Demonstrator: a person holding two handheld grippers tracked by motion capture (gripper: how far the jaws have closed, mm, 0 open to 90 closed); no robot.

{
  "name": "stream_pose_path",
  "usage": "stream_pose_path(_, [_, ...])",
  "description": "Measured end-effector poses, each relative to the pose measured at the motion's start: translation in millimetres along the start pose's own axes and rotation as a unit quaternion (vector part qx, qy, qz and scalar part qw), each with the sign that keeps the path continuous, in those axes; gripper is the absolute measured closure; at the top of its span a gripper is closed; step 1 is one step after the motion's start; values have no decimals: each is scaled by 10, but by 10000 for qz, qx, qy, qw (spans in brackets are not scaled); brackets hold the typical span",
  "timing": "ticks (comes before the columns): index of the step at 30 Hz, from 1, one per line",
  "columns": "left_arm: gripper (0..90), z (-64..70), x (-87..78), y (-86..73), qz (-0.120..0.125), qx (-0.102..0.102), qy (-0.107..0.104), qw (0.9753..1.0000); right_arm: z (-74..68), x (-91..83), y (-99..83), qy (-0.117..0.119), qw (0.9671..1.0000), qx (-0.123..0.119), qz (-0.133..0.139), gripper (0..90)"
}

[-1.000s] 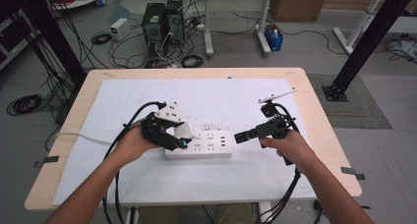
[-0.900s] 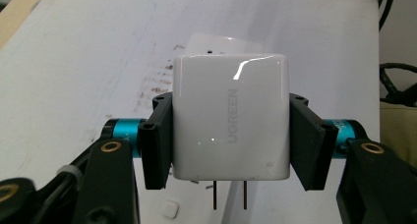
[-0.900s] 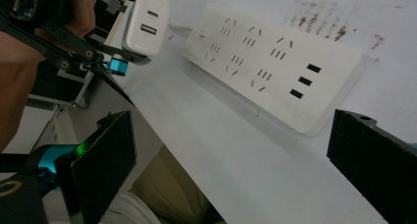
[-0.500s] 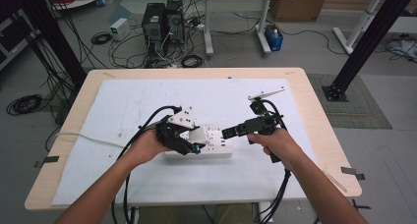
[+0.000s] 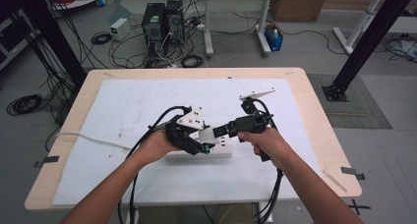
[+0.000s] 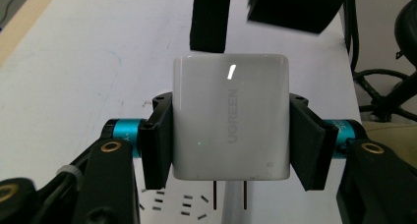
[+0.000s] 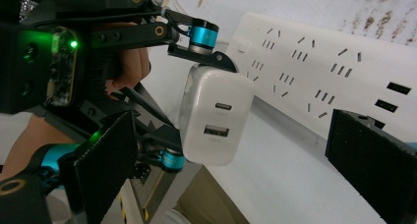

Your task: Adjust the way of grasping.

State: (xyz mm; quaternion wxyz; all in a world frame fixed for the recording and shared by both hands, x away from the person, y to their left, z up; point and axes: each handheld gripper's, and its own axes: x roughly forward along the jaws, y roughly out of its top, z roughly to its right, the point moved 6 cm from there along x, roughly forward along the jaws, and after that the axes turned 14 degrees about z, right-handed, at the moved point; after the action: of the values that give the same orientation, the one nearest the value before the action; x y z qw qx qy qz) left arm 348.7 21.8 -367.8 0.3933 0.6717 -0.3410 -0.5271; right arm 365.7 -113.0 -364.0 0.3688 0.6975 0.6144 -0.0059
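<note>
My left gripper is shut on a white UGREEN charger, its pads pressed on the two sides. The two prongs point down at a white power strip. In the high view the left gripper holds the charger over the strip at mid-table. My right gripper stands open, its pads spread wide on either side of the charger, whose port face is turned to it, without touching. The strip lies just behind. From above, the right gripper points left at the charger.
A white sheet covers the wooden table. A white cord runs left from the strip. Black cables trail from both grippers over the near edge. Computer towers and loose cables are on the floor beyond.
Both hands have drawn together over the strip. The left gripper has carried the charger rightward, and the right gripper has come left until its open jaws flank the charger.
</note>
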Motion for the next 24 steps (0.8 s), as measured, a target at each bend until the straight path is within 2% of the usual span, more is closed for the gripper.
stream_pose_path(3, [427,2,18,17,36,35,14,10000,4,34,-4,18,9999,90,-41,90])
stream_pose_path(5, [427,1,25,18,44,50,22,10000,-3,39,3,70,9999,135,-16,174])
stream_pose_path(7, [427,0,23,20,41,49,15,10000,3,57,-5,82,9994,304,-131,179])
stream_pose_path(9, [427,0,23,25,59,55,17,10000,4,71,-11,80,9994,285,-154,222])
stream_pose_path(13, [427,5,30,29,69,66,19,10000,13,99,-6,153,9994,305,-88,267])
stream_pose_path(15, [427,7,37,32,81,74,11,9999,10,104,1,192,9989,424,-101,299])
stream_pose_path(20, [427,15,47,41,104,142,4,9998,13,117,1,240,9982,528,-126,393])
stream_pose_path(24, [427,14,54,44,114,162,38,9998,24,112,8,350,9973,650,-41,441])
